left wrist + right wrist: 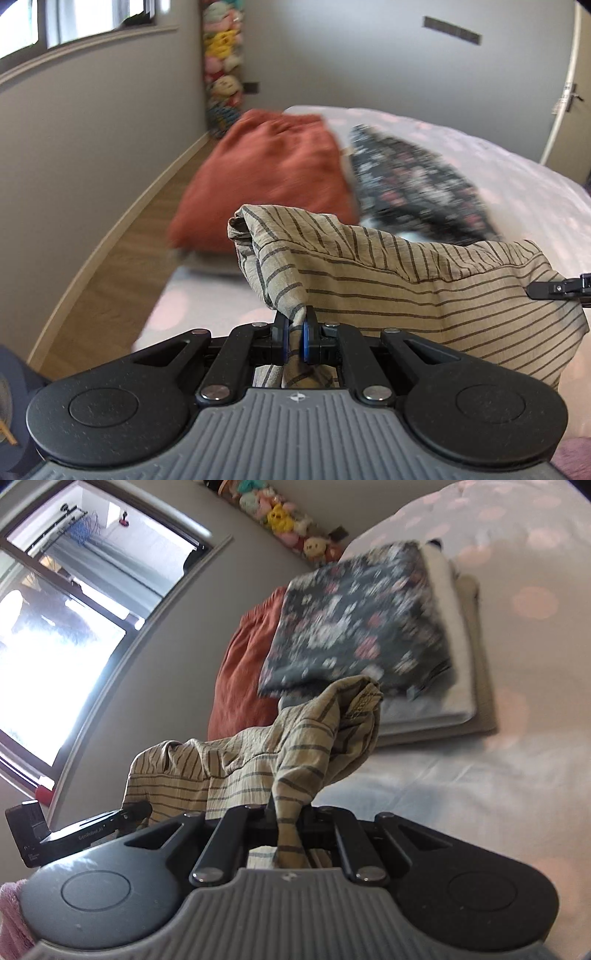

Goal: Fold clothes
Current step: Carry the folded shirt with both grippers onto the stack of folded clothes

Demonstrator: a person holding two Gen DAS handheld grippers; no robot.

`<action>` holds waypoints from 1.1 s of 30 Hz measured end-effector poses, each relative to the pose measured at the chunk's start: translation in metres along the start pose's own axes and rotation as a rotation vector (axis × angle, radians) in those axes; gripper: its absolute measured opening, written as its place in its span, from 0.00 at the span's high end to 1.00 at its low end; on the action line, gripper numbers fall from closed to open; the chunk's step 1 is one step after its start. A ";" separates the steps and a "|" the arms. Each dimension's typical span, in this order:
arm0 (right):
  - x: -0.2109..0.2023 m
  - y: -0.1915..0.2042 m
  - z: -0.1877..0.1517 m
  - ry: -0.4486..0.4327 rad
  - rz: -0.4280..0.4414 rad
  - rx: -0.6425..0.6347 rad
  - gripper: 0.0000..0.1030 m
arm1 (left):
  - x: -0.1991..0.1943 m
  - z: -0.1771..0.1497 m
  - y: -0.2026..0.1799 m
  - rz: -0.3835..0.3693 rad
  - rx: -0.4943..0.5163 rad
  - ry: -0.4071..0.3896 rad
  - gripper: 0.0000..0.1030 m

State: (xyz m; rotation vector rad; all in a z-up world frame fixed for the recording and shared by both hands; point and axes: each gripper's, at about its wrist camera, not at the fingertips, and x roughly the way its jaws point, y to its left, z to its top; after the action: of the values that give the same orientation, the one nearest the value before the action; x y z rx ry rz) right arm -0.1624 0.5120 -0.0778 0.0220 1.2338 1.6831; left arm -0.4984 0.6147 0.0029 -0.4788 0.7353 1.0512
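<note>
While the striped shirt hangs bunched between the two tools, the left gripper is clamped tight on a fold of it, the cloth rising toward twelve o'clock and spreading to three, where the other tool's tip shows. The right gripper likewise pinches a fold, its pads hidden by cloth that climbs to twelve and drapes to nine. Beyond the shirt, at about twelve o'clock, lie a folded rust garment and a dark floral one on the bed, whose white cover bears pale pink dots. A window, grey walls, stacked plush toys and wood floor surround it.
</note>
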 end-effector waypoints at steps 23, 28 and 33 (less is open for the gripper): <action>0.132 -0.006 -0.018 0.096 -0.078 -0.063 0.92 | 0.127 -0.022 0.104 0.094 -0.013 0.141 0.95; 0.129 -0.005 -0.016 0.071 -0.047 -0.050 0.92 | 0.128 -0.016 0.112 0.079 -0.007 0.120 0.95; 0.138 -0.002 -0.020 0.046 -0.062 -0.099 0.92 | 0.141 -0.018 0.116 0.093 -0.029 0.120 0.95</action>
State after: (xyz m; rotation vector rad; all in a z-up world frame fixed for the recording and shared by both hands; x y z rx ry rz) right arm -0.2392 0.5963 -0.1579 -0.1152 1.1718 1.6970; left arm -0.5667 0.7370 -0.1153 -0.5408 0.8562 1.1283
